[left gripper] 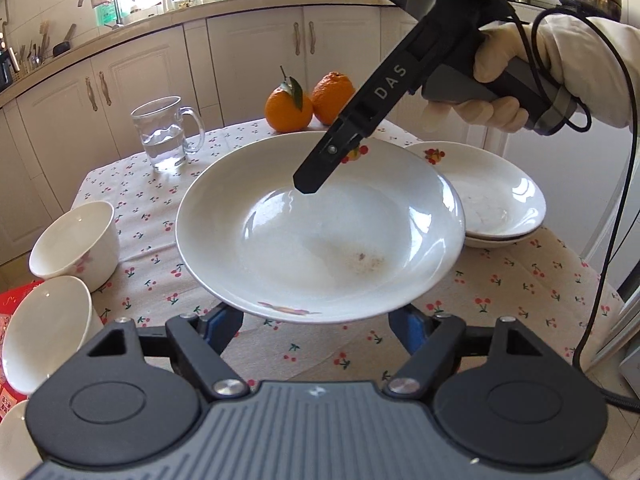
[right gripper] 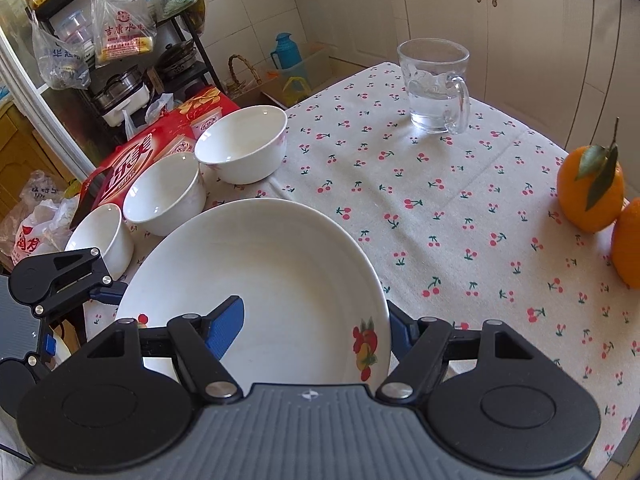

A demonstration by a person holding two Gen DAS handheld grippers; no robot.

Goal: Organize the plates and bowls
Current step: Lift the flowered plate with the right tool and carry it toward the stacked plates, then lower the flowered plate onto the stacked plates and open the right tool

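A wide, shallow white plate (left gripper: pixel 320 232) is held above the cherry-print tablecloth (left gripper: pixel 520 280), its glossy well showing a faint brown smear toward 5 o'clock and a small fruit decal on the rim at 6 o'clock; in the right wrist view the same plate (right gripper: pixel 280 280) carries a red-and-yellow fruit motif at its 4 o'clock edge. The left gripper (left gripper: pixel 320 320) has its blue pads astride the near rim at 6 o'clock, apparently clenched on it, though the contact itself is hidden under the plate. The right gripper (right gripper: pixel 316 324) is clasped on the opposite rim, one blue pad inside the well, the other outside. Two more plates (left gripper: pixel 500 200) sit stacked at 3 o'clock; three white bowls (right gripper: pixel 240 144) line up at 9 o'clock. The right tool's arm reads "DAS". A red carton (right gripper: pixel 132 156) and plastic bags (right gripper: pixel 120 32) bear Chinese characters.
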